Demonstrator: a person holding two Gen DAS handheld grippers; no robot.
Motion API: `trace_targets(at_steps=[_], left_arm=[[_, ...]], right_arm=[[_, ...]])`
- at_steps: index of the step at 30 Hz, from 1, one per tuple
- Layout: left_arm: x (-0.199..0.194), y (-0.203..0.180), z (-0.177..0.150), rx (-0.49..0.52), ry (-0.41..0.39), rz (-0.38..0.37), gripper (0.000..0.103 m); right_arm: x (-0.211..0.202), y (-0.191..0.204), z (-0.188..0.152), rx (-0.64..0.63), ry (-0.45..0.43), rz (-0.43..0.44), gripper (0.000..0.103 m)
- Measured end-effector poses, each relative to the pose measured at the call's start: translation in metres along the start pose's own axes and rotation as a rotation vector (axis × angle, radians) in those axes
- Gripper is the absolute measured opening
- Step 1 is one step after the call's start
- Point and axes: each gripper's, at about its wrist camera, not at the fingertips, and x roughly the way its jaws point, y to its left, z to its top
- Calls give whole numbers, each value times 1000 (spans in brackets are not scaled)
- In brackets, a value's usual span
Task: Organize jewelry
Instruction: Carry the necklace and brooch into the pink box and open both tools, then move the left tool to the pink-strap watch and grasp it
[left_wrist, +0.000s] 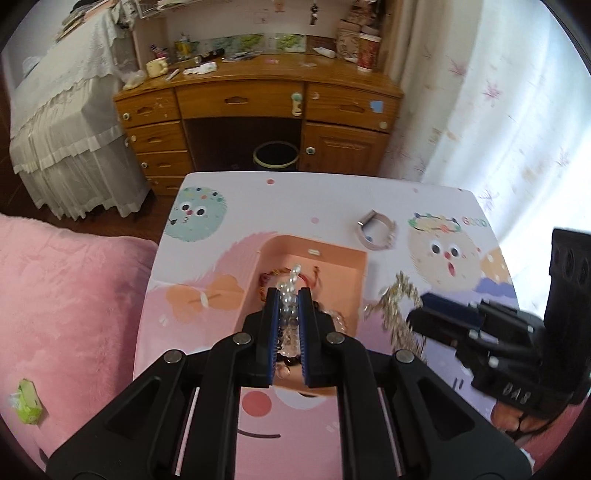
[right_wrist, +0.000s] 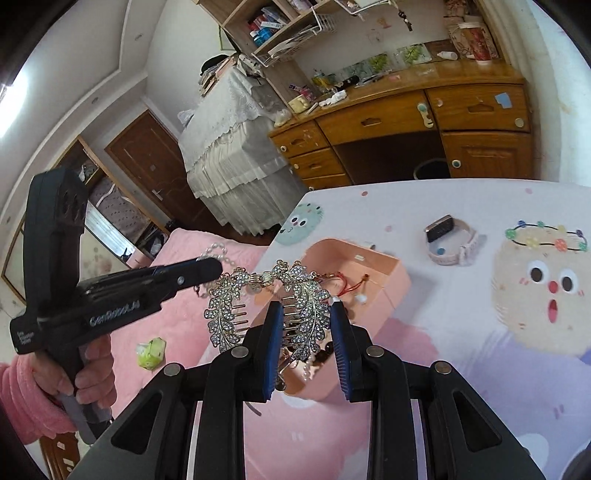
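A pink tray (left_wrist: 360, 275) (right_wrist: 391, 280) sits on the cartoon-print table and holds a red cord bracelet (left_wrist: 271, 275) (right_wrist: 345, 282) and beads. My left gripper (left_wrist: 289, 295) is shut on a pearl bracelet (left_wrist: 290, 291) above the tray; in the right wrist view it (right_wrist: 218, 266) shows at left with pearls (right_wrist: 218, 254) sticking out. My right gripper (right_wrist: 306, 312) is shut on a rhinestone leaf hair comb (right_wrist: 303, 314), held above the tray's near edge; in the left wrist view it (left_wrist: 424, 310) is blurred beside the comb (left_wrist: 397, 299).
A watch with a pale strap (left_wrist: 375, 234) (right_wrist: 448, 240) lies on the table beyond the tray. A pink bed (left_wrist: 70, 295) lies left of the table, with a green packet (left_wrist: 27, 402) on it. A wooden desk (left_wrist: 258, 107) and bin (left_wrist: 275, 155) stand behind.
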Motion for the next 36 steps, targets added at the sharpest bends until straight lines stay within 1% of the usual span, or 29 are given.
trace_targets(at_steps=[4,8,10,12,13,14,15,16,17,18,20,24,25,26,28,30,33,36], left_arm=[[5,3,8,-30,-6,-8,7],[7,1,14,-23,-28,-18,7],[10,3,15,-38,-17,-9,7],[13,9,16,-69,-3,-8,10],[14,11,17,-83,4,-6,14],[15,13,16,-94,8,3,30],[14,16,16,-106,6,15,50],[12,18,17,-115,-1,20,55],[8,20,17,-130,-21,14,56],[6,21,17,-135,-25,6,56],[5,23,18,-139,-7,-5,56],[5,23,17,-122,24,-10,56],[6,22,17,-112,36,-11,56],[7,21,17,-100,49,-15,57],[11,18,17,-74,72,-29,58],[18,12,17,-34,104,-56,62],[30,2,18,25,138,-100,64],[49,-12,24,89,186,-153,65]], right_arm=[[8,2,0,-1,7,-3,26],[18,-1,1,23,-1,11,26],[28,-3,1,32,4,0,26],[36,-5,2,41,19,-21,34],[37,-6,2,47,14,-27,39],[37,-5,2,48,6,-27,39],[36,-4,2,49,-1,-31,39],[34,-4,3,48,-5,-37,39],[32,-4,3,47,-8,-40,40],[31,-4,3,48,-10,-44,41],[27,-5,3,54,-8,-55,48],[20,-9,0,77,-7,-96,52],[18,-10,0,86,-5,-108,55],[15,-12,-1,97,-4,-120,60],[10,-19,-1,123,-1,-146,64],[5,-26,-2,148,9,-174,65],[-4,-37,-3,190,22,-234,66],[-15,-47,-4,245,18,-282,71]])
